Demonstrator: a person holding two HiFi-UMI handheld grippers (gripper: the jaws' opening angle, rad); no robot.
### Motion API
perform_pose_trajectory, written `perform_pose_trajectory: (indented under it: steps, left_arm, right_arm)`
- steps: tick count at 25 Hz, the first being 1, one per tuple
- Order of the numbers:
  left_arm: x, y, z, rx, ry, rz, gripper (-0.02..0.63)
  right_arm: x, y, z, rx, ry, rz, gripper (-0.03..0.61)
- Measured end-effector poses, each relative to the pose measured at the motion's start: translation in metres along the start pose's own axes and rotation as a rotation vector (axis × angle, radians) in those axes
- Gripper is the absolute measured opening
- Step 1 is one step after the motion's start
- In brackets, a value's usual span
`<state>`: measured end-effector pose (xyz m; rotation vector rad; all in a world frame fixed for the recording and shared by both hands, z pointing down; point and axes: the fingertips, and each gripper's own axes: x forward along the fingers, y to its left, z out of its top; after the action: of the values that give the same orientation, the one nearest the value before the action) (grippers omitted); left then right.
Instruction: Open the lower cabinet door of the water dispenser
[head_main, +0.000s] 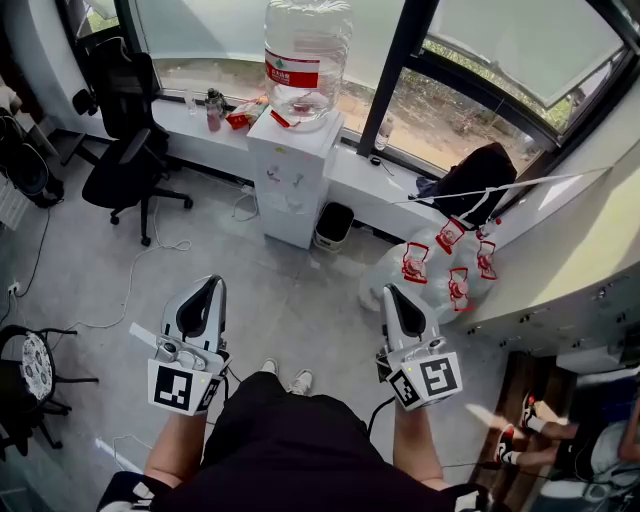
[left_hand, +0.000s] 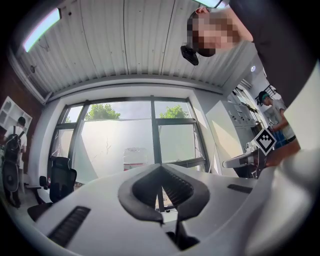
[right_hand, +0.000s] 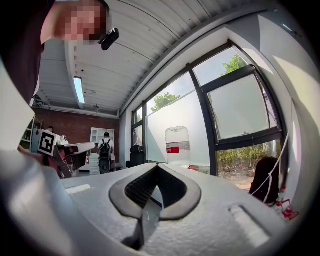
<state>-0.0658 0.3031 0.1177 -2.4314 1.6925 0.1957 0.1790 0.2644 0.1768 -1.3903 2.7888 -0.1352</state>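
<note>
**Both grippers empty, well short of the water dispenser (head_main: 293, 150).**
The left gripper (head_main: 211, 285) and the right gripper (head_main: 391, 293) each had their jaws pressed together with nothing between them. The dispenser, with a bottle (head_main: 307, 55) on top, stood against the window ledge, well apart from both grippers. Its lower cabinet door (head_main: 287, 218) appeared closed. A small bin (head_main: 334, 225) stood just beside it.

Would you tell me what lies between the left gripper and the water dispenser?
In the head view, only bare grey floor separates the left gripper from the water dispenser.
</note>
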Motion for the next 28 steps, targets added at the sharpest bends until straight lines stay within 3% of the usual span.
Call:
perform_pose_trajectory:
  steps: [9, 17, 28]
  left_arm:
    - [0.004, 0.002, -0.021, 0.016, 0.068, 0.060, 0.008]
    - [0.033, 0.024, -0.042, -0.007, 0.087, 0.051, 0.008]
    - [0.123, 0.107, -0.079, -0.073, 0.111, 0.015, 0.006]
  right_arm:
    - [0.011, -0.013, -0.018, 0.039, 0.036, 0.044, 0.003]
    - [0.045, -0.026, -0.027, 0.053, 0.066, 0.027, 0.003]
    - [0.161, -0.051, -0.020, 0.023, 0.116, 0.012, 0.004]
